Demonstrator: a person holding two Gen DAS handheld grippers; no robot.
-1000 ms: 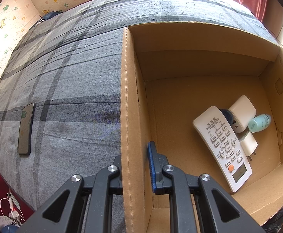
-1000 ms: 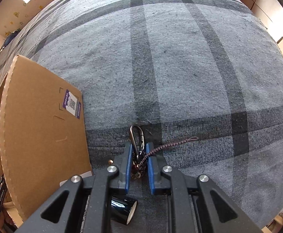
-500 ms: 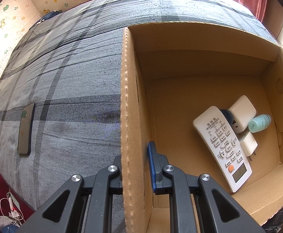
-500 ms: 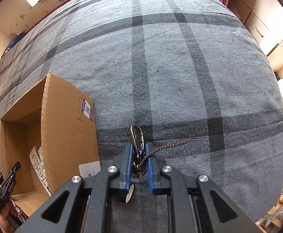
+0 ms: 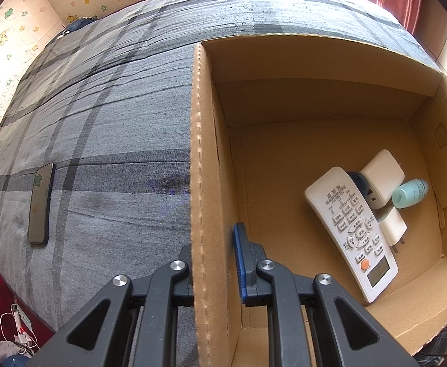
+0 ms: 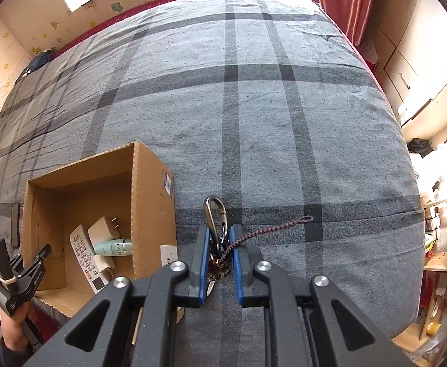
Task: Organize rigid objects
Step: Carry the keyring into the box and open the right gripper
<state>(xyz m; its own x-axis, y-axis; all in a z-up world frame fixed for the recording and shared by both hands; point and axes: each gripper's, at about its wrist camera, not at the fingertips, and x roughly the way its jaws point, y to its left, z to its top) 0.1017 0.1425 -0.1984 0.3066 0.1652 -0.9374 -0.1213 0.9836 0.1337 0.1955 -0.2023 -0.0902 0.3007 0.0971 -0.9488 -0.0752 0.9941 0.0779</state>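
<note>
Right wrist view: keyring lifted off the bed.
Right tool (image 6: 219, 257) gripped the metal carabiner keyring with braided cord (image 6: 215, 218), now raised above the grey plaid bed (image 6: 254, 122); left tool (image 5: 214, 263) clamped the brown cardboard box (image 5: 199, 153) wall. Drop-in likely next.

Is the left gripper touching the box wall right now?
Touching. The left wrist view shows the left gripper straddling the cardboard box wall, one finger on each side, pressed against it with no gap visible.
</note>
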